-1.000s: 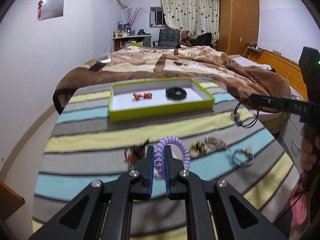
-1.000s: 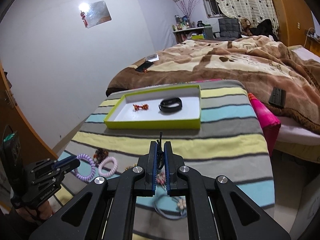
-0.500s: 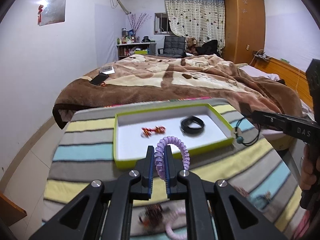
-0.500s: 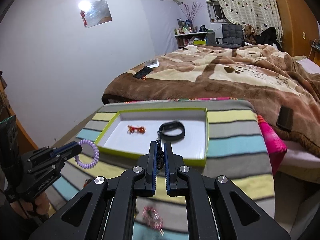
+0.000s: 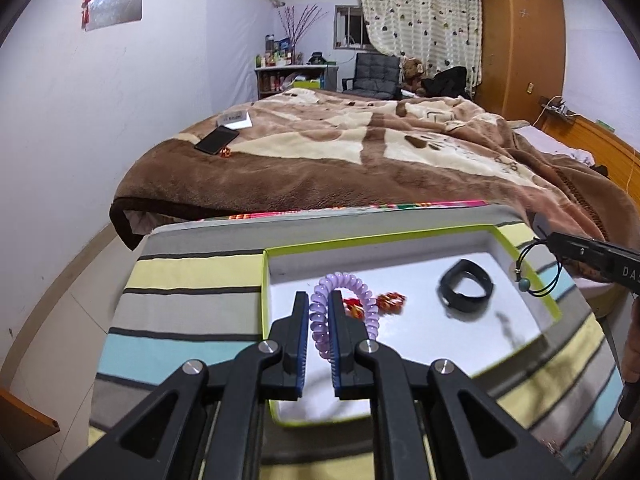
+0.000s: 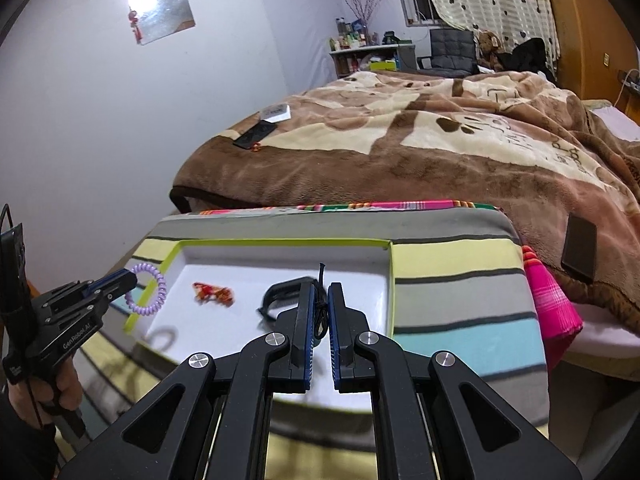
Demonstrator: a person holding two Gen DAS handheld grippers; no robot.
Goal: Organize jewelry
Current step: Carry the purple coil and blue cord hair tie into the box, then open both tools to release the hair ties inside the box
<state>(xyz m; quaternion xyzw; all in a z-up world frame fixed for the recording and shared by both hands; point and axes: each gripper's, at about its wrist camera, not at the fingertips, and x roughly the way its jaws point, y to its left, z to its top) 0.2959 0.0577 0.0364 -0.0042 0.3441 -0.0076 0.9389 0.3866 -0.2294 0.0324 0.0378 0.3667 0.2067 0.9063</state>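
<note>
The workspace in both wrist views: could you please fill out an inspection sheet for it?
Surface: striped cloth over a table at the bed's foot.
Job's things: green tray holding a black band and a red ornament.
Clutter: phone and white box on the blanket; dark device at its edge.
Grippers: left gripper shut on a purple coil; right gripper shut on a black cord with beads.
Cables: nothing seen on the table.
Surroundings: bed, wardrobe, curtain, chair.
</note>
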